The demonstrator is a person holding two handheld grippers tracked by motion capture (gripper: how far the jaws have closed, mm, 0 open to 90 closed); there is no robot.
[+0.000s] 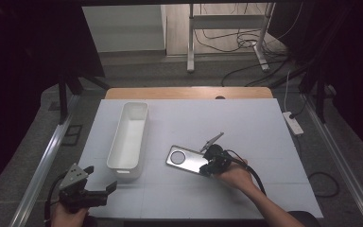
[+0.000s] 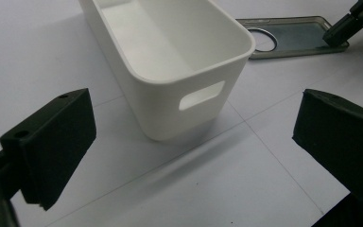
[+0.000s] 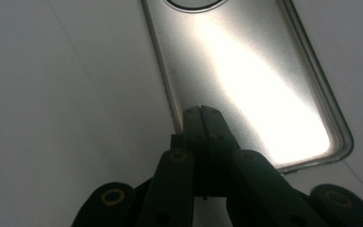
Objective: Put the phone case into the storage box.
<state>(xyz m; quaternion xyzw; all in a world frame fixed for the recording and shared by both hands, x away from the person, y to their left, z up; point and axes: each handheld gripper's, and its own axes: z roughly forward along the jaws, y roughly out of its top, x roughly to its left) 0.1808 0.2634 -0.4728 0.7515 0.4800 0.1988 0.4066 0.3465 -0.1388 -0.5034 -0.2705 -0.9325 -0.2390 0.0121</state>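
The right gripper (image 3: 203, 111) has its jaws pressed together, and their tips rest on the near edge of the clear phone case (image 3: 246, 71) lying flat just ahead. The left gripper (image 2: 194, 156) has its jaws spread wide, with the white bin (image 2: 170, 52) standing just in front of it.
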